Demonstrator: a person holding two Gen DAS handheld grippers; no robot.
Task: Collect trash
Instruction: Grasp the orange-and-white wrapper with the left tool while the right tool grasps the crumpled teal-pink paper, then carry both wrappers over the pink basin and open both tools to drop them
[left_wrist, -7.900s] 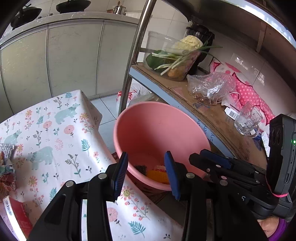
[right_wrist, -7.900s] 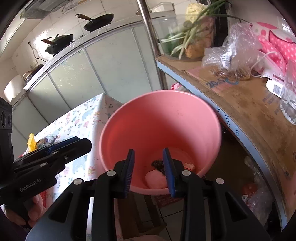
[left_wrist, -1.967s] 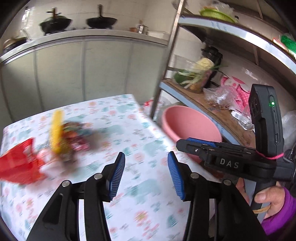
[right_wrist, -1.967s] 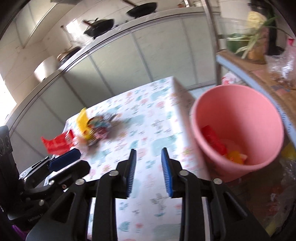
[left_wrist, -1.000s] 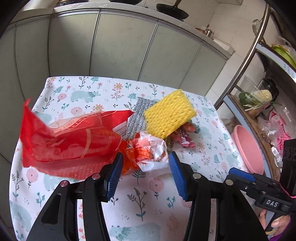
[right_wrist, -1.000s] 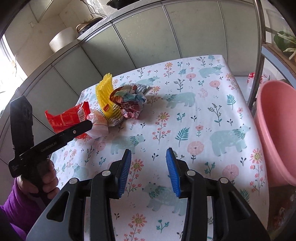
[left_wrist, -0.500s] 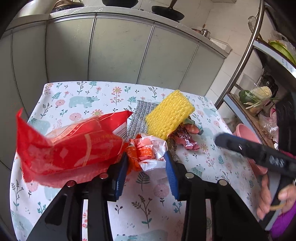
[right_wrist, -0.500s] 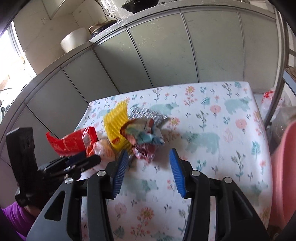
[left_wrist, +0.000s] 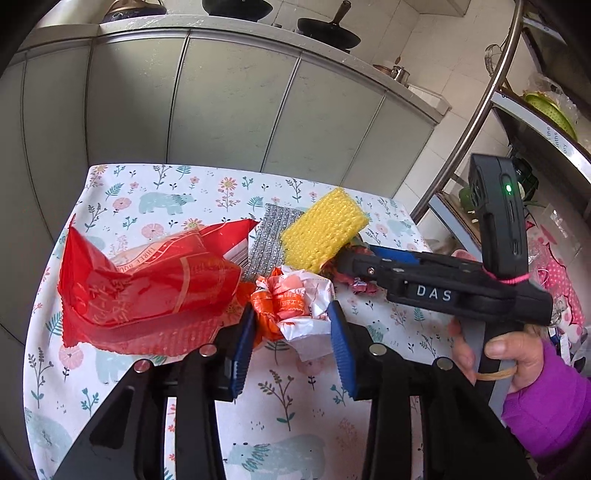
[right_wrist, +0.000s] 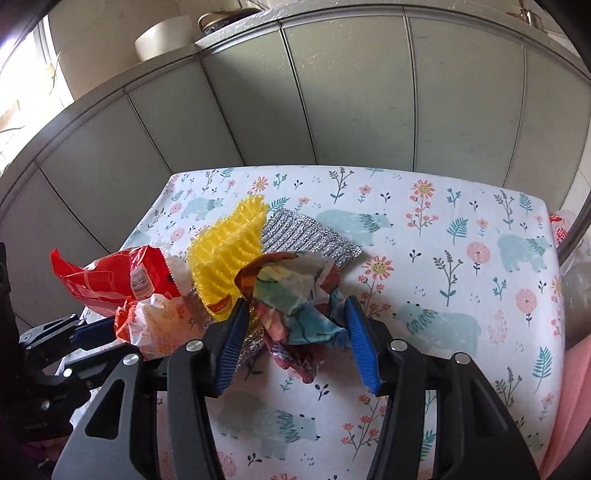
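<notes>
A heap of trash lies on the floral tablecloth (left_wrist: 177, 192): a red snack bag (left_wrist: 147, 280), a yellow foam net (left_wrist: 321, 229), a silver scouring pad (left_wrist: 266, 236), a crumpled orange-and-white wrapper (left_wrist: 295, 299) and a crumpled multicoloured wrapper (right_wrist: 295, 295). My left gripper (left_wrist: 291, 347) is open, its jaws on either side of the orange-and-white wrapper. My right gripper (right_wrist: 295, 336) is open, its jaws astride the multicoloured wrapper. The right gripper also shows in the left wrist view (left_wrist: 354, 258), reaching into the heap from the right.
Grey-green cabinet doors (left_wrist: 221, 103) stand behind the table. A metal shelf rack (left_wrist: 480, 110) stands to the right. The pink bucket's rim (right_wrist: 569, 406) shows at the table's right edge. The tablecloth also shows in the right wrist view (right_wrist: 461, 258).
Both grippers have moved in on the heap. The left now has the orange-and-white wrapper between its jaws, and the right has the multicoloured wrapper between its jaws.
</notes>
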